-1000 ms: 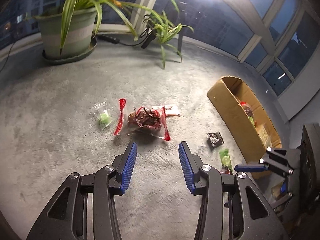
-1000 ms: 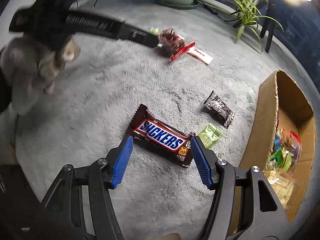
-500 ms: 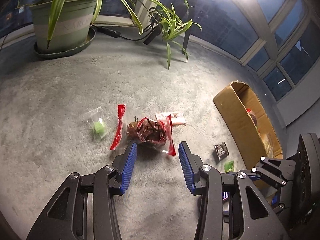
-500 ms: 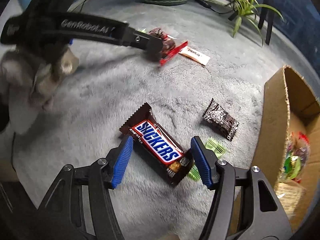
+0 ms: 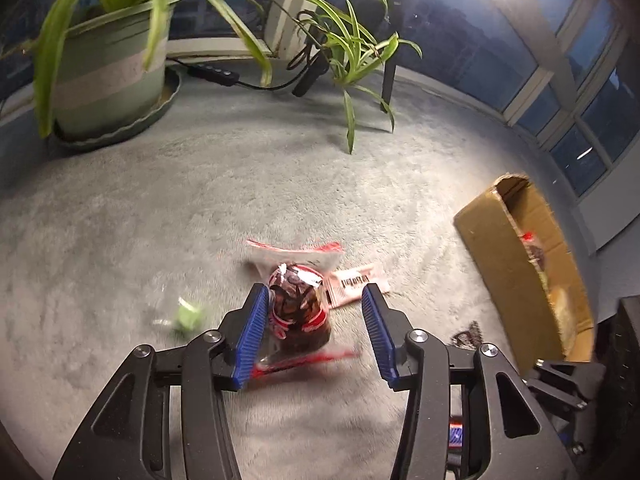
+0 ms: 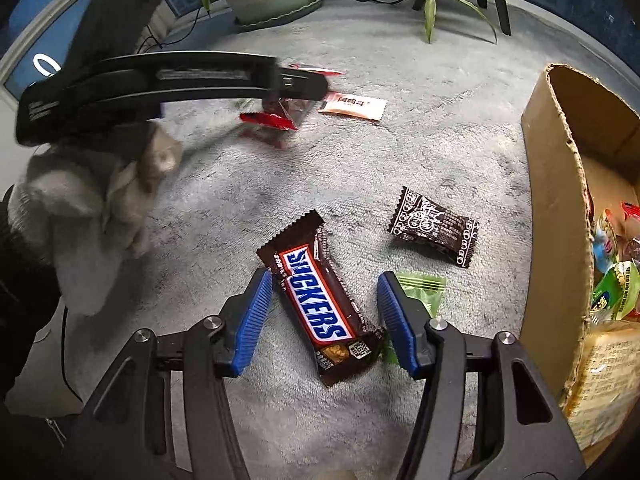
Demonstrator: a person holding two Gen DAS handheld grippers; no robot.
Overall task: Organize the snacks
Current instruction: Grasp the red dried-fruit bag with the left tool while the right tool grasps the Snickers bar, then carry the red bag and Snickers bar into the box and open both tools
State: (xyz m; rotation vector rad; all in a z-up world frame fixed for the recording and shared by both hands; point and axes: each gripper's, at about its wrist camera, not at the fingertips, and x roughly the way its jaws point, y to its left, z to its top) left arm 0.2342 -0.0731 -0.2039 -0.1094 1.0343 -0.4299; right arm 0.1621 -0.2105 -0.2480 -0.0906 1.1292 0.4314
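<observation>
In the left wrist view my left gripper is open around a clear red-edged bag of dark snacks, which lies between the blue pads and touches the left one. In the right wrist view my right gripper is open over a Snickers bar lying on the grey carpet between the pads. The left gripper also shows from the side there, over the same bag. The cardboard box with several snacks inside stands at the right.
A white sachet, a small green candy, a dark brown packet and a green packet lie on the carpet. A large potted plant and a smaller plant stand at the far window edge.
My left gripper has moved forward so the red-edged bag now sits between its jaws. My right gripper has come closer over the Snickers bar, which now lies between its pads.
</observation>
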